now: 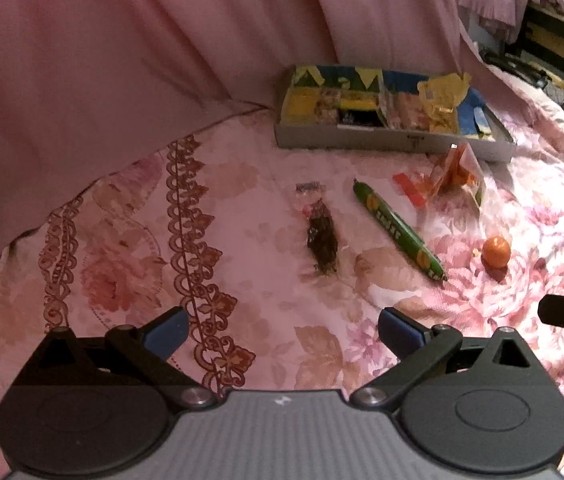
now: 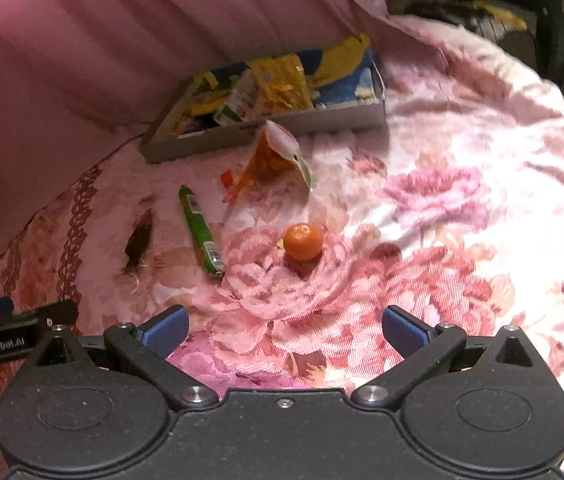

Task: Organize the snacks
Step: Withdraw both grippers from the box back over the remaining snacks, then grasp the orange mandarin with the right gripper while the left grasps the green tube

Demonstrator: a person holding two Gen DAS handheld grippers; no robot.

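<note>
Both pairs of tongs hang wide apart with nothing between them — the left tongs [image 1: 284,330] over a lace-patterned strip of the floral bedspread [image 1: 241,168], the right tongs [image 2: 286,330] over a big pink bloom. Just beyond the right pair sits a small round orange fruit [image 2: 303,241], glossy and alone. To its left lies a long green snack stick [image 2: 200,232] with printed wrapper, angled toward the far left, and left again a dark, crumpled snack in clear wrap [image 2: 137,246]. Farther off, an opened orange-and-white packet [image 2: 275,156] stands tilted, just in front of a shallow grey box [image 2: 265,130] crammed with yellow and blue wrappers; the box rests against a pink curtain [image 2: 121,40].

The left wrist view shows the box's contents in rows and a red strip [image 1: 410,188] beside the packet — details blurred in the right wrist view. Each camera catches the other tool's dark edge at its frame side; the right view alone shows pale lettering on it, too blurred to read.
</note>
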